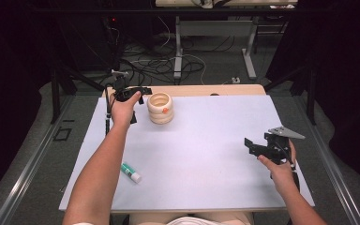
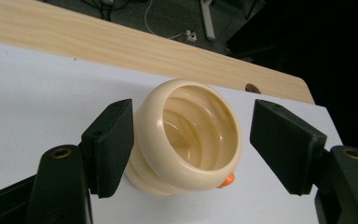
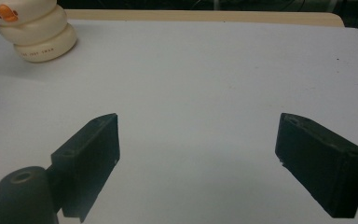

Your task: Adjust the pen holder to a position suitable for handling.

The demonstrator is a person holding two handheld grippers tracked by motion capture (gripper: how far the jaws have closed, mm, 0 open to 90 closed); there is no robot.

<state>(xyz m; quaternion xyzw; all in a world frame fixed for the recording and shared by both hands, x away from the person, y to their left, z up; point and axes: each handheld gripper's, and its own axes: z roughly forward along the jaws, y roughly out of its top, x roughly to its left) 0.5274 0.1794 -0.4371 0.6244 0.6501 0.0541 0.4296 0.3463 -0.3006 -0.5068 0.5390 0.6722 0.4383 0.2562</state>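
A cream ribbed cup [image 1: 160,108] with an orange spot stands upright near the far left of the white table top [image 1: 201,154]. My left gripper [image 1: 139,95] is open just left of it. In the left gripper view the cup [image 2: 189,135] sits between the jaws of the left gripper [image 2: 191,149]; the left jaw is at its side, the right jaw apart from it. My right gripper [image 1: 252,147] is open over the right side of the table, holding nothing. The right gripper view has the right gripper [image 3: 198,163] above bare table and the cup [image 3: 35,29] far off at top left.
A glue stick [image 1: 131,172] with a green band lies near the front left of the table. A wooden strip [image 1: 206,90] runs along the far edge. Cables and table legs [image 1: 178,51] lie on the floor beyond.
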